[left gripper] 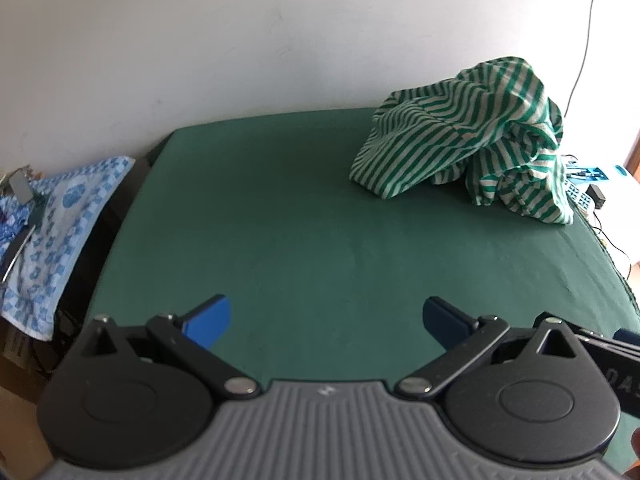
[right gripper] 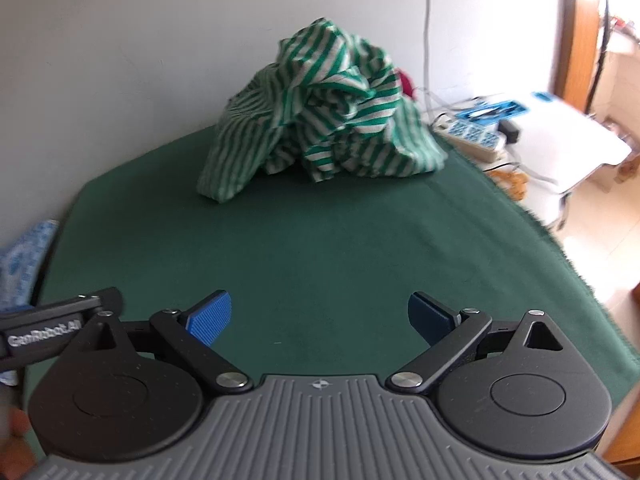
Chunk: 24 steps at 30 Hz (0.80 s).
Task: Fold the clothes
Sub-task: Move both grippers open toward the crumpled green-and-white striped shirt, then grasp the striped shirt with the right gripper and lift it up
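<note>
Right tongs (right gripper: pixel 320 318) agape over green tablecloth (right gripper: pixel 320 248), well short of crumpled striped garment (right gripper: pixel 320 120)

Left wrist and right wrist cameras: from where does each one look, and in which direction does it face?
Left wrist view: sits on the left gripper, faces forward over the green table; striped garment ahead to the right; own open blue fingers show.
Right wrist view: sits on the right gripper, faces the garment nearly straight ahead; own open fingers and a fingertip of the person at the lower left show.
Shared: table, crumpled garment, white wall, blue patterned cloth, and part of the other gripper at the edge.
</note>
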Motion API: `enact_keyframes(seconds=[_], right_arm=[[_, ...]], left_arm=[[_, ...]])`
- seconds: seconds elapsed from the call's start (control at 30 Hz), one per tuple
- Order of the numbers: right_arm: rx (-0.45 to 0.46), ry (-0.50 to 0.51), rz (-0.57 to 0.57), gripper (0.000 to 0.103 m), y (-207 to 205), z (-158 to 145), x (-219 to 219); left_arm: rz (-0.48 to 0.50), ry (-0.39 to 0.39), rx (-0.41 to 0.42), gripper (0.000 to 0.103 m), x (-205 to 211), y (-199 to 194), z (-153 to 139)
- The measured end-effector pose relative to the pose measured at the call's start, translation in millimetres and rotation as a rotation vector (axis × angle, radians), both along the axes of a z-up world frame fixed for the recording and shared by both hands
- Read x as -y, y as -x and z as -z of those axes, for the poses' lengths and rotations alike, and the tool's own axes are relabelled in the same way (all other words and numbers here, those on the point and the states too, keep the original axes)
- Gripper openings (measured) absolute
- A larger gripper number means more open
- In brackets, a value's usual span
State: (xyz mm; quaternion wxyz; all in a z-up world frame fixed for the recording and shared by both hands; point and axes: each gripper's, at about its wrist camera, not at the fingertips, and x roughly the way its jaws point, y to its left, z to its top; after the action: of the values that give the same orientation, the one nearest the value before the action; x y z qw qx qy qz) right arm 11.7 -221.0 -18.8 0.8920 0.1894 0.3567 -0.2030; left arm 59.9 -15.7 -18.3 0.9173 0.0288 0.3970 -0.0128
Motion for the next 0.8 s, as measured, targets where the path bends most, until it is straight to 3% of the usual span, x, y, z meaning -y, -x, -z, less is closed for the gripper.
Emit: enact_keyframes(seconds=[0.17, 0.3, 0.37, 0.57, 0.67, 0.8], right_arm=[[-0.025, -0.074, -0.029, 0.097, -5.3, 0.9, 0.3], [0.030, 0.052, -0.025, 0.099, -1.7, -6.7, -12.7], [0.026, 0.053, -0.034, 0.099, -4.1, -6.7, -14.5], [-0.051, -0.064, -0.022, 0.081, -12.5, 9.1, -2.8], [-0.069, -0.145, 0.021, 0.081, -17.3, 17.7, 4.9], [-0.047, -0.175, 0.071, 0.081, -20.9, 21.8, 8.5]], left_arm=[[-0.011, -0.002, -0.001, 0.102, -2.6, -3.8, -2.8], [0.005, -0.005, -0.005, 0.102, -2.2, -7.6, -2.9], [0.013, -0.006, -0.010, 0.102, -1.4, -10.5, -2.0], [0.069, -0.016, 0.014, 0.102, -1.0, -14.6, -1.8], [0.097, -0.010, 0.002, 0.102, -2.5, -22.2, 1.4], [0.143, 0.039, -0.027, 0.102, -6.5, -34.2, 10.2]])
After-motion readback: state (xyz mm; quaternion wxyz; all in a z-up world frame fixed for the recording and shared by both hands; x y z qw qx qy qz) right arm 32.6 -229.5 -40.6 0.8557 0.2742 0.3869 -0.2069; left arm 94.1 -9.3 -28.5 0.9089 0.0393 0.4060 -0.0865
